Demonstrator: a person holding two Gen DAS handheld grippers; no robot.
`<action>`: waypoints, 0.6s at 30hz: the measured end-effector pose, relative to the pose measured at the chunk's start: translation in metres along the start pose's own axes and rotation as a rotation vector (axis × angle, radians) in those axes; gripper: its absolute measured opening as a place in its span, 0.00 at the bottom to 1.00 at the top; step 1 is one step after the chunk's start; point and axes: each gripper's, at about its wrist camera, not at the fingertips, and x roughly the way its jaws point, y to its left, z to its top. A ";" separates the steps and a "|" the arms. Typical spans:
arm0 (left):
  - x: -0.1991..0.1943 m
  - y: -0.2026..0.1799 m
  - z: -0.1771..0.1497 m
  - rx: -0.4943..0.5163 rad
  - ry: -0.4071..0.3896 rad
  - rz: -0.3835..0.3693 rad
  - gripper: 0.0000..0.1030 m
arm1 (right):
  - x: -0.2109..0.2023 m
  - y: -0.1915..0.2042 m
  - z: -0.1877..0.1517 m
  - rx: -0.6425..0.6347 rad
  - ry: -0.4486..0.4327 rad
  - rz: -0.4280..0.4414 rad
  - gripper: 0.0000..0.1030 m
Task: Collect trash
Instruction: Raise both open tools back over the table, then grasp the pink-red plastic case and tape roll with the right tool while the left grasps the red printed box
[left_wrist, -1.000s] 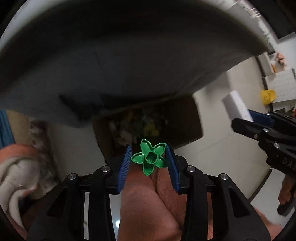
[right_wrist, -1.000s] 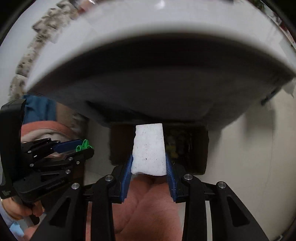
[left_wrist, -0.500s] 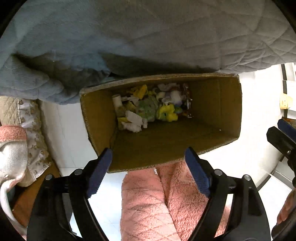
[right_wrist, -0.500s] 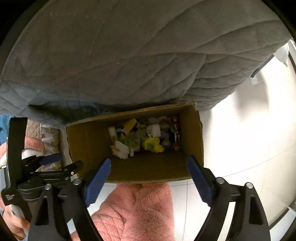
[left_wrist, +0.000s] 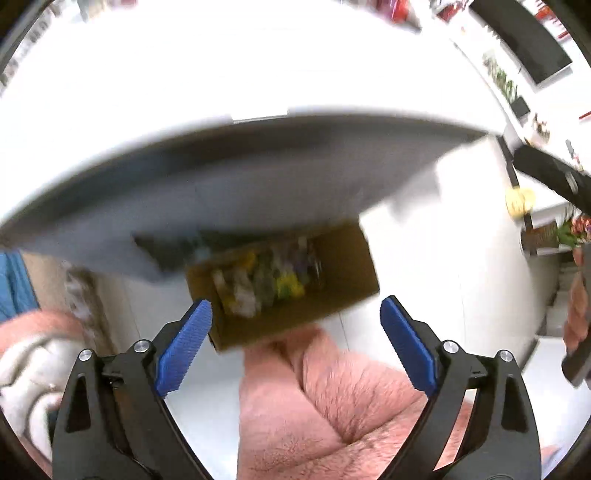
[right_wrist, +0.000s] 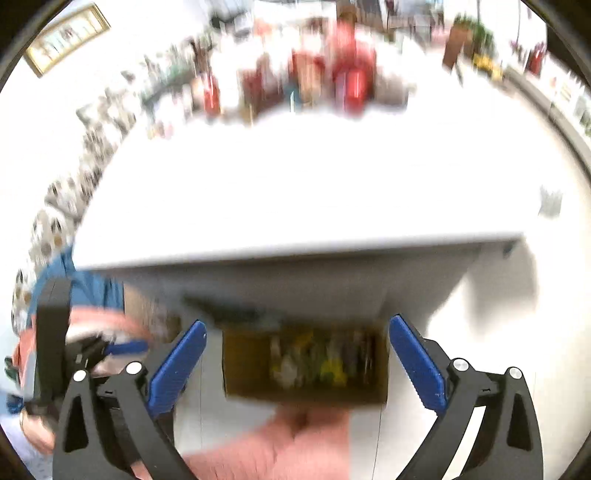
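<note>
A brown cardboard box (left_wrist: 343, 258) (right_wrist: 243, 369) stands on the white floor just under the table's edge, with several colourful bits of trash (left_wrist: 266, 284) (right_wrist: 314, 362) in it. My left gripper (left_wrist: 295, 328) hangs above the box's near side, its jaws opening wide with nothing between the blue pads (left_wrist: 184, 347). My right gripper (right_wrist: 297, 347) is higher, also above the box, its jaws still opening and empty. Both views are blurred by motion.
A white table (left_wrist: 221, 74) (right_wrist: 295, 184) with a grey underside overhangs the box's far side. The person's pink trouser legs (left_wrist: 325, 398) (right_wrist: 280, 446) sit close below the grippers. Shelves with red items (right_wrist: 347, 74) line the back wall. White floor (left_wrist: 443, 240) lies to the right.
Both grippers let go of their loads, the green flower piece and the white foam block, and opened wide. They dipped toward the box, then rose, so the tabletop shows again.
</note>
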 end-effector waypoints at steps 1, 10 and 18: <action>-0.011 -0.002 0.009 -0.009 -0.039 0.009 0.88 | 0.001 -0.003 0.016 0.008 -0.030 -0.026 0.95; -0.041 0.003 0.084 -0.166 -0.160 0.045 0.88 | 0.091 -0.030 0.141 0.086 -0.036 -0.158 0.66; -0.047 0.012 0.094 -0.192 -0.164 0.055 0.88 | 0.152 -0.041 0.196 0.063 0.064 -0.266 0.52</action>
